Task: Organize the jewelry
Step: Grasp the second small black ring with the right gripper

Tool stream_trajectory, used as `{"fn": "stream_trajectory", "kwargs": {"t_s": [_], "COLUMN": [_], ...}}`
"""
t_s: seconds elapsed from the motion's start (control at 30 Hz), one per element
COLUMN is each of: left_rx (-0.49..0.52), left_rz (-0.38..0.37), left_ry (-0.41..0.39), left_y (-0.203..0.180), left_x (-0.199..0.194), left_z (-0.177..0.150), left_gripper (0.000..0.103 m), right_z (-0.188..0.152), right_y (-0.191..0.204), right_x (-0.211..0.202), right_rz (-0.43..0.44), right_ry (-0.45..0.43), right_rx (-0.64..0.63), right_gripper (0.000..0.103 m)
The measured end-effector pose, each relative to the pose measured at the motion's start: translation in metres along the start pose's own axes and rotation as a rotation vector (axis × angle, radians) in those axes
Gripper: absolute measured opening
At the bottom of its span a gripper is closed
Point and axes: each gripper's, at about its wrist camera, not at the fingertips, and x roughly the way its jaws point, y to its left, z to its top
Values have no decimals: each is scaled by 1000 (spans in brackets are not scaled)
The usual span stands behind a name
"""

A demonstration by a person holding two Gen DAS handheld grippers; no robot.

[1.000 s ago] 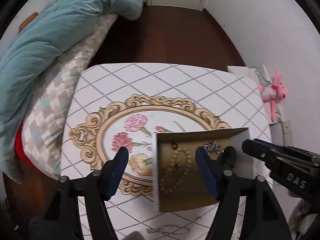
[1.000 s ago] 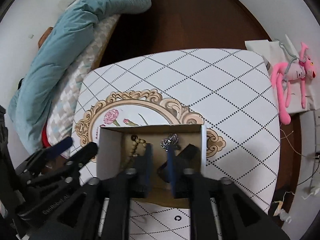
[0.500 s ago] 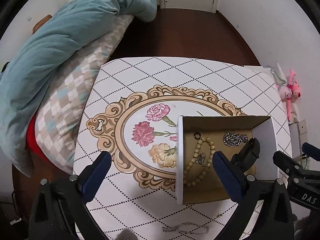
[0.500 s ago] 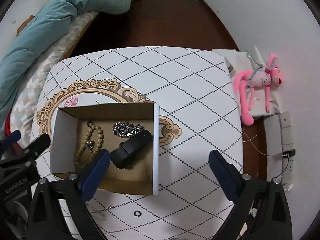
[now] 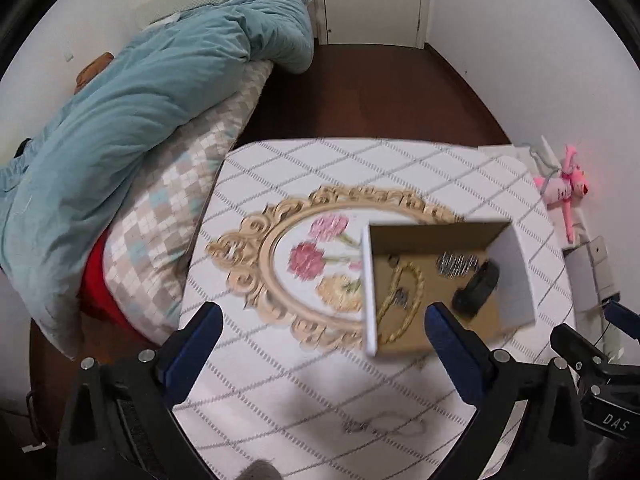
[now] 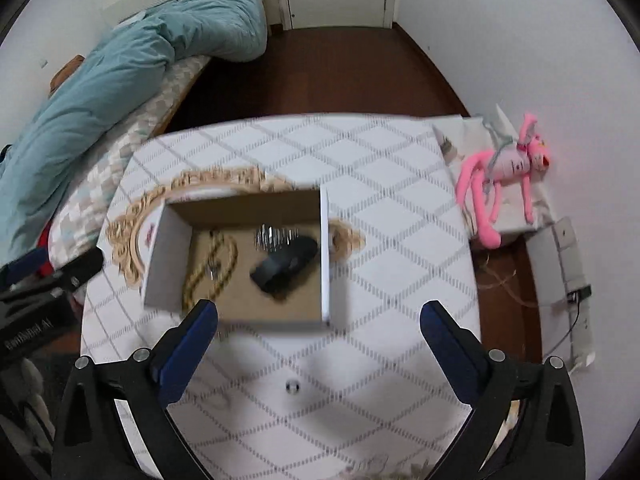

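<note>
An open cardboard box (image 5: 516,276) (image 6: 170,256) stands on the patterned table. Inside lie a yellow bead bracelet (image 5: 404,300) (image 6: 212,268), a silver chain piece (image 5: 456,264) (image 6: 276,236) and a black band (image 5: 476,290) (image 6: 284,266). A thin silver chain (image 5: 384,426) lies on the table in front of the box, and a small ring (image 6: 292,386) lies near it. My left gripper (image 5: 320,324) is open and empty, above the table left of the box. My right gripper (image 6: 320,320) is open and empty, above the box's near edge.
The white table (image 5: 320,168) (image 6: 360,160) has a diamond pattern and a gold floral frame print. A bed with a teal duvet (image 5: 140,92) lies left. A pink plush toy (image 6: 504,176) (image 5: 564,190) lies on a shelf right. Dark floor is behind the table.
My right gripper let go of the black band, which now lies in the box, and opened wide. Both grippers have pulled up and back from the box.
</note>
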Motion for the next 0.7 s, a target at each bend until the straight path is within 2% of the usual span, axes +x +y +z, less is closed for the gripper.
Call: {"fn": "stream_trajectory", "kwargs": {"t_s": [0.13,0.2,0.23,0.4,0.43,0.5,0.57,0.63,0.7], "left_rx": [10,10,10,2,-1,-2,1,5,9], "left_rz": [29,38,45,78,80,85,88,95,94], "left_ry": [60,127,147,239,246,256,257,252,246], "left_y": [3,4,5,9,10,11,11,11,8], "left_x": [19,38,45,76,78,81,83,82,80], "left_z": [-40,-60,-67,-102,-105,-109,-111,-110,-110], "left_gripper": [103,103,103,103,103,103,103,103,103], "right_z": [-39,-58,-66,-92,-94,-98,-101,-105,-106], "right_y": [-8,-8,-8,2,5,12,19,25,30], "right_x": [28,49,58,82,85,90,91,91,89], "right_rz": [4,14,22,50,51,51,22,-28,-42], "right_ry": [76,119,134,144,141,145,122,101,89], "right_rx": [35,47,50,37,29,12,-23,-49,-75], "right_gripper": [101,83,78,62,60,51,46,35,12]}}
